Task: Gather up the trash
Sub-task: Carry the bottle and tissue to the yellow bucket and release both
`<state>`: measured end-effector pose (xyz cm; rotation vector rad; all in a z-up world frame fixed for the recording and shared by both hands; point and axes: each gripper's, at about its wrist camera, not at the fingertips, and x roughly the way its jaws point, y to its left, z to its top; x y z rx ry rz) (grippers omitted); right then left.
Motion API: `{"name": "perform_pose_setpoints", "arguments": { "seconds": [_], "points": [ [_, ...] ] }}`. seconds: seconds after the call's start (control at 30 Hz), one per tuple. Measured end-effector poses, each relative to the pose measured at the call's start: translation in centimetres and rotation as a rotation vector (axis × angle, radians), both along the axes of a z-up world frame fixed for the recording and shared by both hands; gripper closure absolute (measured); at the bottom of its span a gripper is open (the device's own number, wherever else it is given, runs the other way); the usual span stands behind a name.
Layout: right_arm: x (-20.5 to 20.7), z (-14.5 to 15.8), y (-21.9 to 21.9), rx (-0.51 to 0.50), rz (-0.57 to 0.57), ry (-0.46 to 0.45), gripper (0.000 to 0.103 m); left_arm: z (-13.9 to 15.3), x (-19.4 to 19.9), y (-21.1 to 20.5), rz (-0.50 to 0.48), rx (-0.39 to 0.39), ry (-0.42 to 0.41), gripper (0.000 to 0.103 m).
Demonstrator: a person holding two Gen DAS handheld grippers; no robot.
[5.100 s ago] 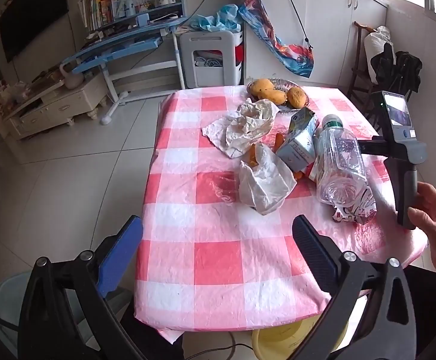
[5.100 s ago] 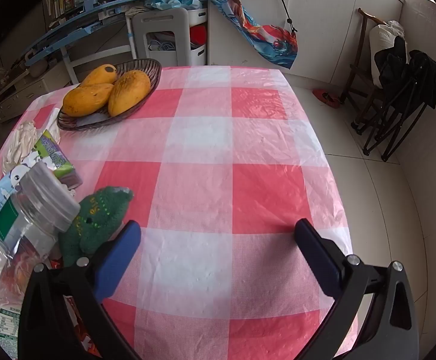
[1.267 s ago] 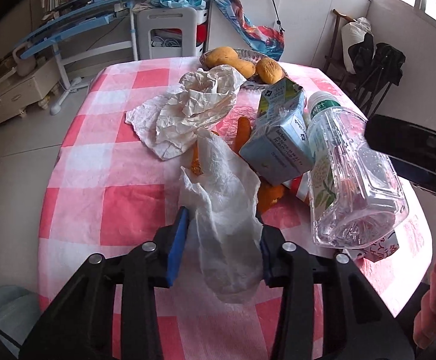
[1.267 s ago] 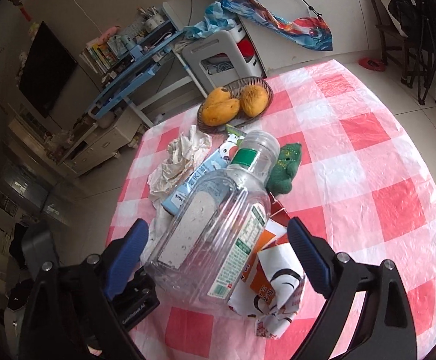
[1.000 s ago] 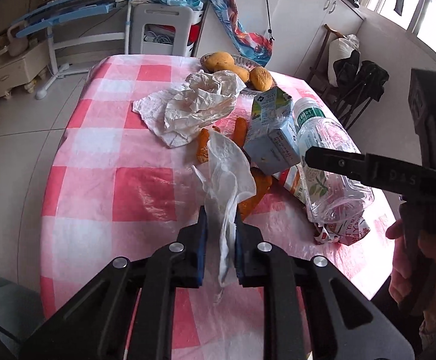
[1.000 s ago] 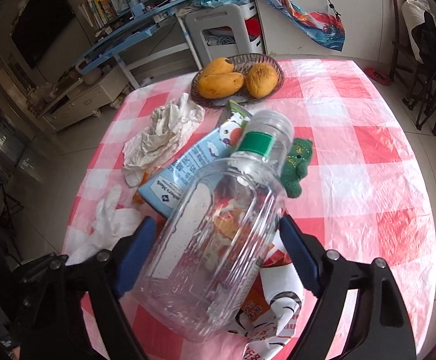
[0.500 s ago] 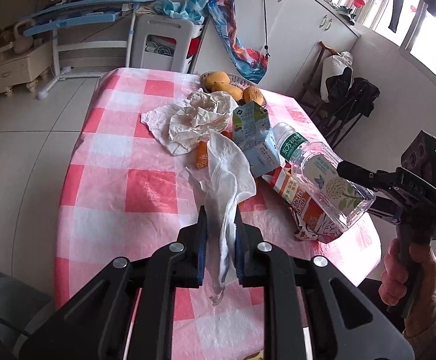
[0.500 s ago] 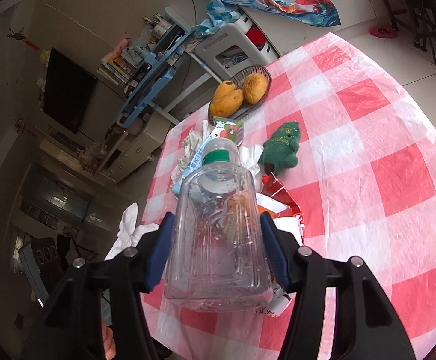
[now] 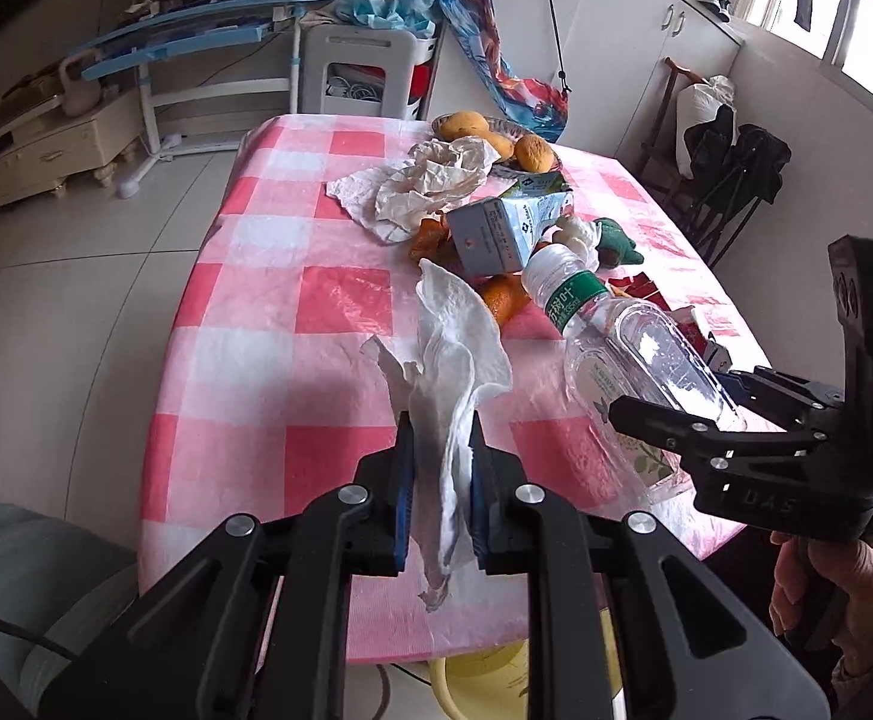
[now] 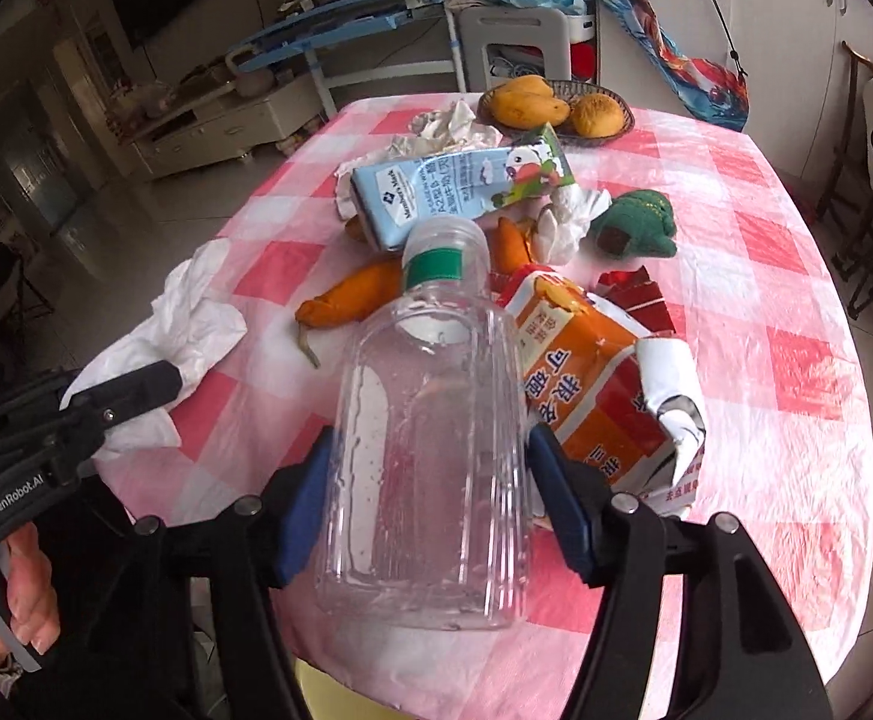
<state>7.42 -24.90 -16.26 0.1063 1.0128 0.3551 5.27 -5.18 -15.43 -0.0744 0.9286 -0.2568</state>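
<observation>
The left hand-held gripper [image 9: 441,468] at 6 o'clock pinches a crumpled white tissue [image 9: 451,372] between its blue pads [image 9: 405,501], the paper rising above the jaws and hanging below them over the pink-checked tabletop [image 9: 280,312]. At 3 to 4 o'clock the right hand-held gripper [image 9: 676,420] clamps a clear plastic bottle [image 9: 622,354] whose green-banded cap points toward 12 o'clock. Past the tissue, toward 12 o'clock, lie a blue milk carton [image 9: 499,228], crumpled paper [image 9: 424,186], orange peel [image 9: 502,297] and a basket of mangoes [image 9: 499,141].
</observation>
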Motion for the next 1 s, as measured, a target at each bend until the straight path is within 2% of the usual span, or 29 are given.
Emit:
{"name": "perform_pose_setpoints", "arguments": {
  "seconds": [0.2,0.3,0.6,0.8,0.93,1.0],
  "points": [
    [-2.3,1.7,-2.7,0.288,-0.053,0.011,0.047,1.9,-1.9,-0.4,0.008,0.049,-0.072,0.087],
    [-4.3,2.7,-3.1,0.349,-0.049,0.008,0.047,3.0,-2.6,-0.5,0.006,0.056,-0.104,0.087],
    [-10.9,3.3,-3.5,0.365,-0.001,0.055,0.047,5.0,-4.6,-1.2,-0.014,0.072,-0.149,0.087],
    [-13.1,0.9,-2.8,0.303,0.02,0.129,0.047,5.4,-5.7,-1.9,-0.031,0.081,-0.159,0.087],
    [-13.5,-1.1,-2.3,0.311,0.034,0.175,0.047,5.9,-6.4,-2.5,-0.046,0.097,-0.172,0.087],
    [-14.1,-1.4,-2.0,0.284,0.048,0.176,0.047,6.3,-6.8,-2.6,-0.051,0.105,-0.183,0.087]
  ]
}}
